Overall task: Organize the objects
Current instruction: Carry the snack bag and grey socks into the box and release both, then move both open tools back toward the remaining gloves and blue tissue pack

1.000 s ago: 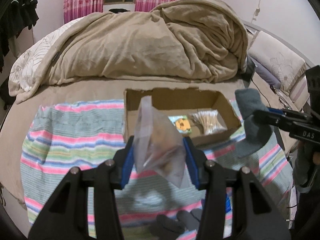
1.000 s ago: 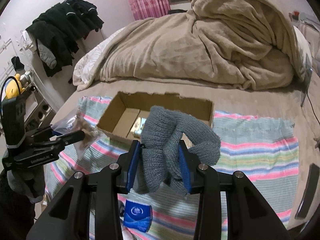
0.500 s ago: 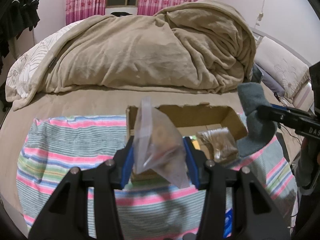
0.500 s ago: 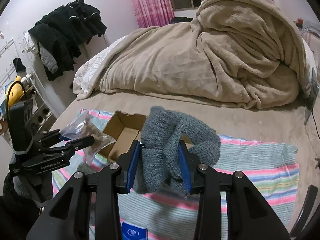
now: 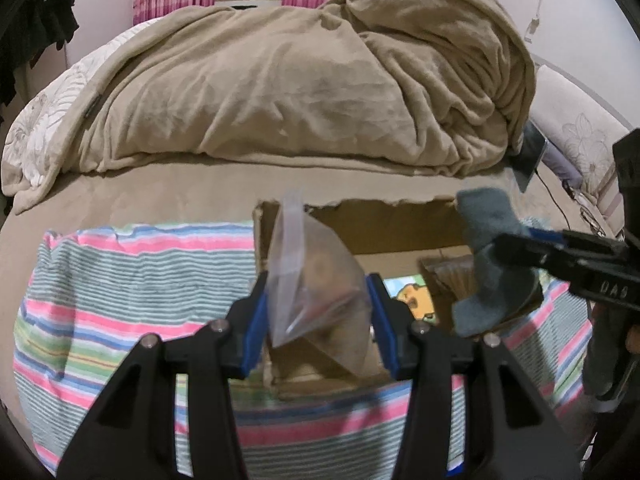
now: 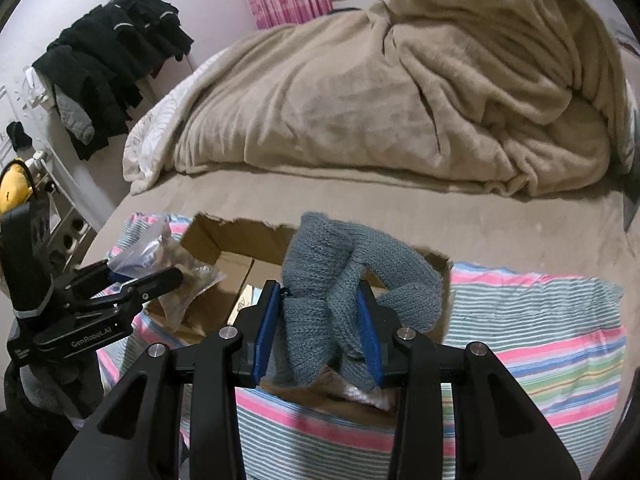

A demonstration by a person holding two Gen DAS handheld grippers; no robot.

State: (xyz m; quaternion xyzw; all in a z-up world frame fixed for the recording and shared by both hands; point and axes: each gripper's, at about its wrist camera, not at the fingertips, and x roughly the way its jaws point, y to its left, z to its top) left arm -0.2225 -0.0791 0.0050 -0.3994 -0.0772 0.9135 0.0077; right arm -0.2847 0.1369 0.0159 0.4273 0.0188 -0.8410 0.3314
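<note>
An open cardboard box [image 5: 384, 224] [image 6: 224, 236] sits on a striped cloth [image 5: 132, 280] [image 6: 540, 320] on the bed. My left gripper [image 5: 318, 316] is shut on a clear plastic bag [image 5: 316, 276] and holds it over the box's left part; it also shows in the right wrist view [image 6: 140, 280] with the bag [image 6: 176, 264]. My right gripper [image 6: 318, 334] is shut on a grey knitted glove [image 6: 352, 280] over the box's right part; the glove also shows in the left wrist view [image 5: 492, 264]. Inside the box lie a colourful card [image 5: 416, 300] and a bag of cotton swabs [image 5: 452, 276].
A big beige blanket [image 5: 304, 88] [image 6: 400, 92] is heaped behind the box. Pillows [image 5: 576, 136] lie at the right. Dark clothes [image 6: 108, 60] hang at the left wall. A tablet [image 5: 530, 156] leans by the blanket.
Both grippers have moved forward and down, closer over the box, each still holding its item. The box now fills more of both views.
</note>
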